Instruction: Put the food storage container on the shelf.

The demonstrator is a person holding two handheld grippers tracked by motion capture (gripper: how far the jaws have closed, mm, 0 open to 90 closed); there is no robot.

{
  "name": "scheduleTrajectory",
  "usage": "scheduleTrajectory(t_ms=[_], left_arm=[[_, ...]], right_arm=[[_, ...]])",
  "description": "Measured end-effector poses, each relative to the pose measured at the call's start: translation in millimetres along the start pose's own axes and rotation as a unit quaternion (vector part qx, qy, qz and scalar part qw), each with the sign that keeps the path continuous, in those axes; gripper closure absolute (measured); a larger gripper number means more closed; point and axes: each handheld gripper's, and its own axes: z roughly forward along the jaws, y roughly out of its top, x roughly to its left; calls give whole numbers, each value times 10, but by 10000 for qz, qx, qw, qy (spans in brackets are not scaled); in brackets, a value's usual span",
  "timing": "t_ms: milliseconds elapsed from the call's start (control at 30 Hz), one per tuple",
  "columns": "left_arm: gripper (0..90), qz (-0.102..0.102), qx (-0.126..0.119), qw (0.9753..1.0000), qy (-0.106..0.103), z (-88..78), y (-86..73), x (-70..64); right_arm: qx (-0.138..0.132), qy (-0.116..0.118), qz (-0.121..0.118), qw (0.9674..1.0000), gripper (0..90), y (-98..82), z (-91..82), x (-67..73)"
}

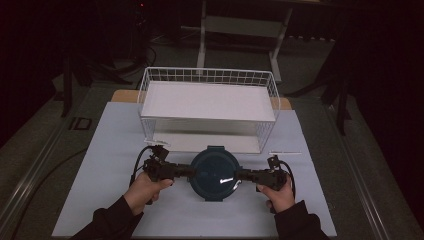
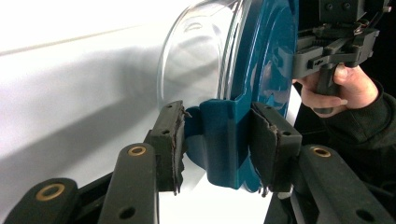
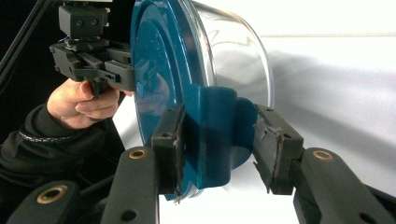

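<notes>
Clear round container (image 1: pixel 215 173), teal lid, before basket (image 1: pixel 207 100).

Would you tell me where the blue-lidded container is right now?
In the high view, the container sits near the table's front centre, before the wire basket, between the left claw and right claw.

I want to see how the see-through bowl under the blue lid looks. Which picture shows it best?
The left gripper view: the clear bowl bulges out beside the blue lid, seen side-on. The right gripper view shows the bowl's wall too, smaller. The high view looks straight down on the lid, which covers the bowl.
</notes>
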Motion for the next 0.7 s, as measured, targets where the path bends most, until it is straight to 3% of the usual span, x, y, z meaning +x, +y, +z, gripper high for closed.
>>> scheduleTrajectory(t_ms=[300,700], left_arm=[[571,205,-375,9990,152,-61,177,25],[570,280,-476,9981,255,-28,313,220]], right_arm=[[-156,3,-201,9997,561,230,21,8],[-288,-39,-294,9991,560,388,142,-122]])
